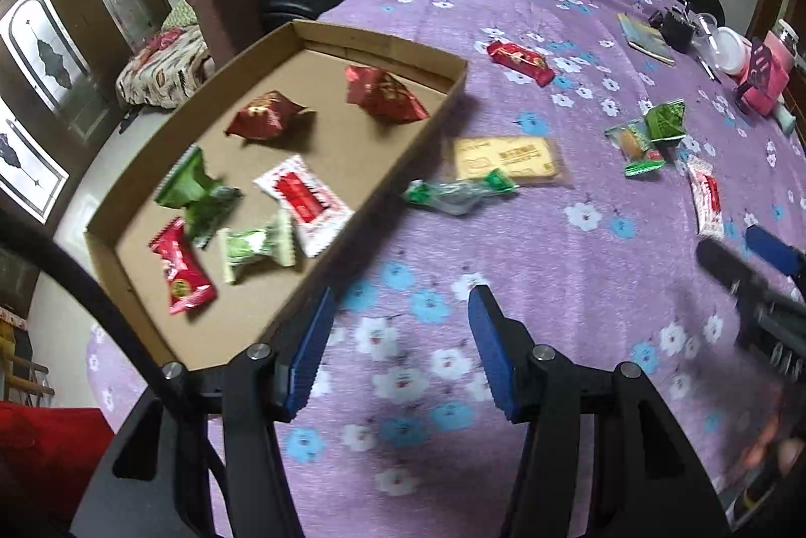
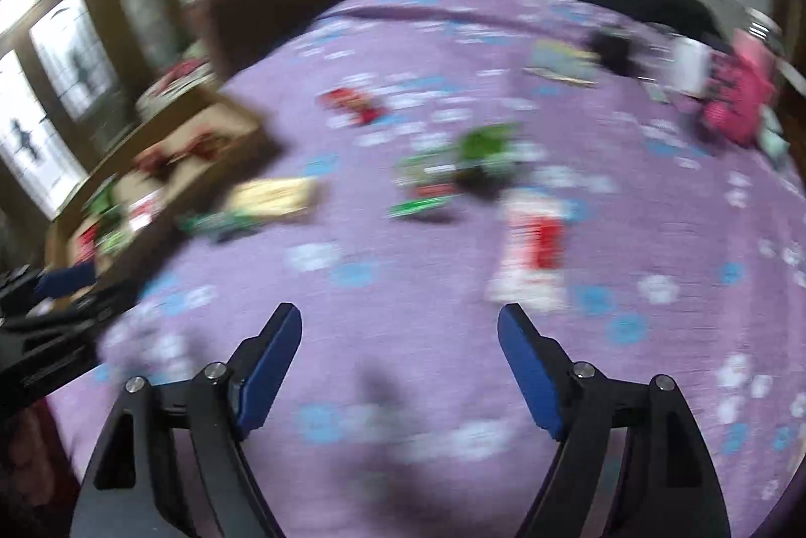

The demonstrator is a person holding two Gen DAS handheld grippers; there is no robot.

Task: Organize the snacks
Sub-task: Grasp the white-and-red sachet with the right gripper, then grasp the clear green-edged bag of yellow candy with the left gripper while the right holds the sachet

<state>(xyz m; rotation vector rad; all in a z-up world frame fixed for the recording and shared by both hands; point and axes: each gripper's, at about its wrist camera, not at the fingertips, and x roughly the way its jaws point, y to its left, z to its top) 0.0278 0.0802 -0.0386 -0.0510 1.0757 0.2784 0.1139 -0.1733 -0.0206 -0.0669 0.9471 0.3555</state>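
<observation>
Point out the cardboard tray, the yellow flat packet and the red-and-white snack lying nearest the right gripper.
cardboard tray (image 1: 282, 326): left wrist view, near wall.
yellow flat packet (image 1: 509, 156): left wrist view, middle.
red-and-white snack (image 2: 534, 243): right wrist view, red centre.

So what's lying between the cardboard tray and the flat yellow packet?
A green-and-clear wrapped snack lies on the purple cloth between the cardboard tray and the yellow packet. The left wrist view shows it clearly.

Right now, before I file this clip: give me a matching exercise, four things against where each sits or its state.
Things:
1. red-and-white packet
2. yellow biscuit pack
3. left gripper
4. small booklet

Places or states:
A. far side of the purple cloth, near a black pouch
B. inside the cardboard tray
C. open, nothing between its fingers
D. on the cloth just outside the tray

Pairs: 1-B, 2-D, 3-C, 4-A
</observation>
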